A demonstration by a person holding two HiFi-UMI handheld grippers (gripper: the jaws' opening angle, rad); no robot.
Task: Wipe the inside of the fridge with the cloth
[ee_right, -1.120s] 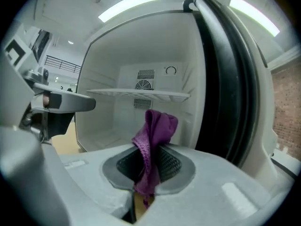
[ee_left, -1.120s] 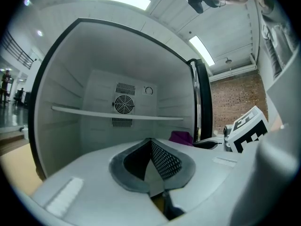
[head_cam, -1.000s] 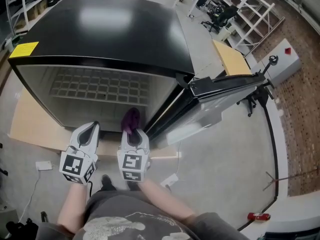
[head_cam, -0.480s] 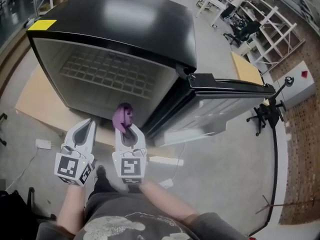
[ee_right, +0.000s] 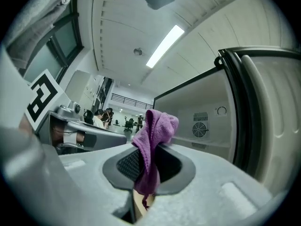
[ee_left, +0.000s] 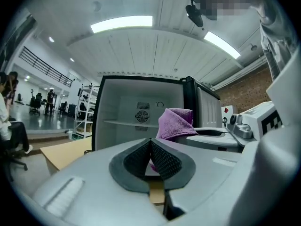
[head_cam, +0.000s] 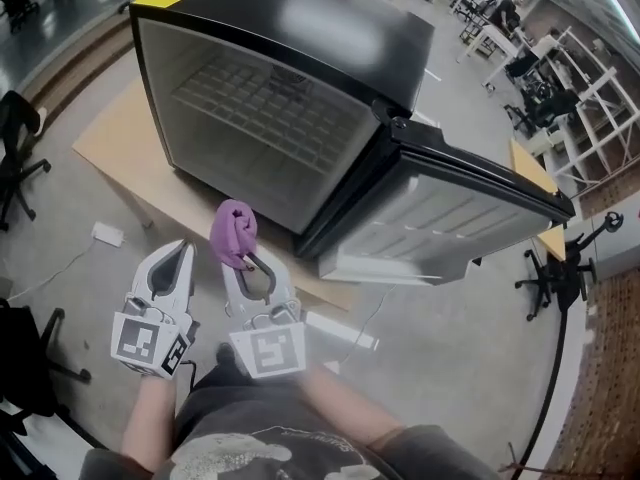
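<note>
Now: R gripper (head_cam: 244, 260) clamped on cloth (head_cam: 233, 232), long axis fwd twd fridge (head_cam: 300, 28); L gripper (head_cam: 181, 251) closed, empty.

Workshop hall: racks (head_cam: 598, 96), office chairs (head_cam: 16, 158)

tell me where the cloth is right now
Low centre in the head view, the cloth is clamped in the right tongs, in front of the open fridge, with the shut left tongs beside it.
</note>
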